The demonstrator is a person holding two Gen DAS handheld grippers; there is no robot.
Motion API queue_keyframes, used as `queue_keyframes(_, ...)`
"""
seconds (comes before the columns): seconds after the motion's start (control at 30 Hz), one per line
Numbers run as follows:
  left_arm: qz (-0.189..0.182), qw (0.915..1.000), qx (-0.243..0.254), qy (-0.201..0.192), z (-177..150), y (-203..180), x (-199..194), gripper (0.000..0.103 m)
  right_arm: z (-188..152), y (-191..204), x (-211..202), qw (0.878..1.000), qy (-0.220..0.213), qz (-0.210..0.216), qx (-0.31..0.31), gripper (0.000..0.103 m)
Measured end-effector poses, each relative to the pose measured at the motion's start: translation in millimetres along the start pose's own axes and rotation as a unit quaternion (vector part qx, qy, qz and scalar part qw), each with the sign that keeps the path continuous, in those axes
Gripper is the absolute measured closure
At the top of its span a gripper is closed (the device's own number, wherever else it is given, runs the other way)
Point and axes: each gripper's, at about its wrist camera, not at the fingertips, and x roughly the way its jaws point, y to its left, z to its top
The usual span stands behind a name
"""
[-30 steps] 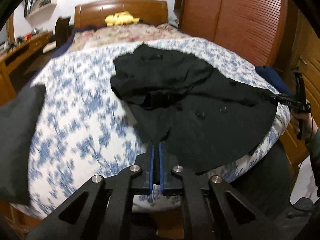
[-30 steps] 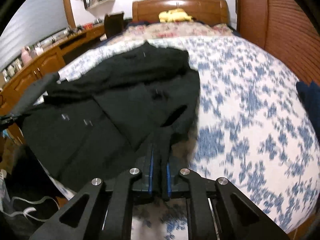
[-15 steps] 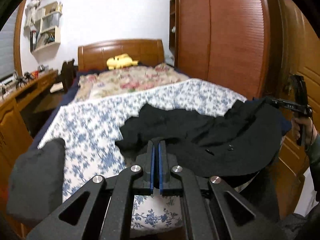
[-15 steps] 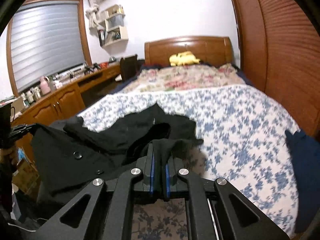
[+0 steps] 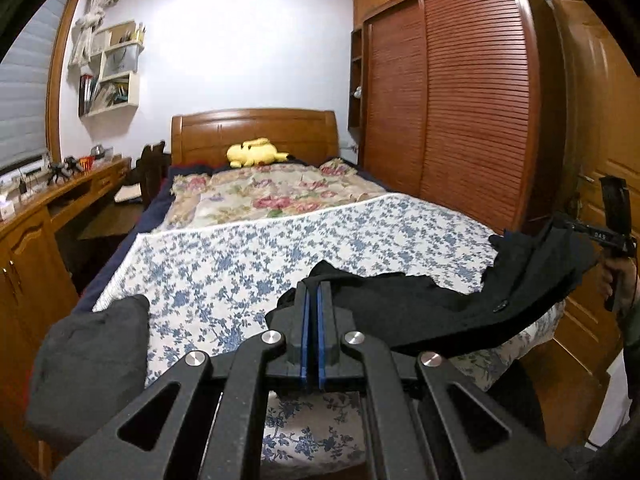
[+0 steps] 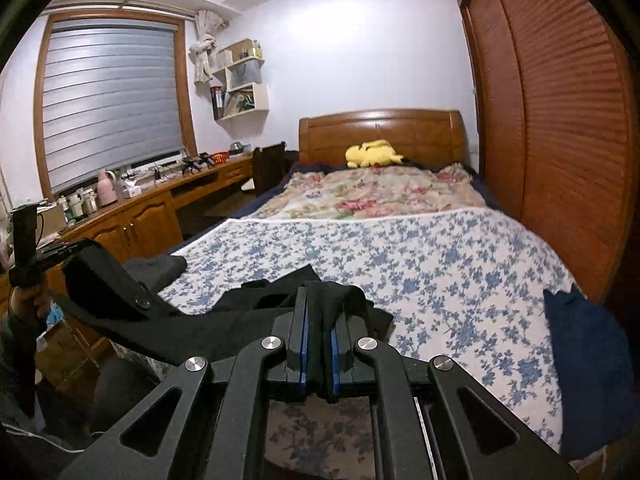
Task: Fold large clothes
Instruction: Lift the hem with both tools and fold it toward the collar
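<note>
A large black coat [image 5: 460,312] with buttons hangs stretched between my two grippers over the foot of the bed [image 5: 240,264]. My left gripper [image 5: 313,286] is shut on one edge of it, the cloth bunched at the blue pads. The right gripper [image 5: 564,222], in a hand at the far right, holds the other end. In the right wrist view the right gripper [image 6: 318,294] is shut on a fold of the coat [image 6: 192,328], which runs left to the left gripper [image 6: 64,250]. The coat's far part still rests on the bedcover.
A grey folded garment [image 5: 88,360] lies on the bed's near left corner, a dark blue one [image 6: 584,340] on its right edge. Floral quilt [image 5: 280,196] and yellow plush toy [image 5: 256,152] lie by the headboard. A wardrobe [image 5: 460,120] stands right, a wooden desk [image 6: 132,224] left.
Both grippers have risen with the coat, which lay spread on the bed and now sags between them. Both views have tilted up toward the headboard.
</note>
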Motion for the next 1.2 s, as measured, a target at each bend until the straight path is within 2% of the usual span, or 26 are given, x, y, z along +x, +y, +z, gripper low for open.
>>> queue_keyframes(0.13,0.016,0.9996,-0.001,0.022,-7,6,47,0.1,0,-1,49,1.0,0.027,-0.007,0.005,0.095)
queue_keyframes(0.23,0.019,0.999,-0.02,0.034,-10,18,84,0.1,4,-4,92,0.999,0.038,-0.013,0.005,0.095)
queue_keyframes(0.43,0.036,0.9973,-0.05,0.04,-9,41,142,0.1,18,-10,165,0.998,0.039,-0.039,0.009,0.095)
queue_keyframes(0.6,0.047,0.9966,-0.051,0.044,-2,49,181,0.1,23,-13,217,0.997,0.05,-0.053,0.01,0.095)
queue_keyframes(0.93,0.064,0.9949,-0.046,0.063,-6,60,230,0.1,27,-6,284,0.995,0.076,-0.061,-0.017,0.095)
queue_keyframes(1.2,0.072,0.9926,-0.054,0.082,-11,67,250,0.099,34,0,333,0.991,0.111,-0.061,-0.043,0.094)
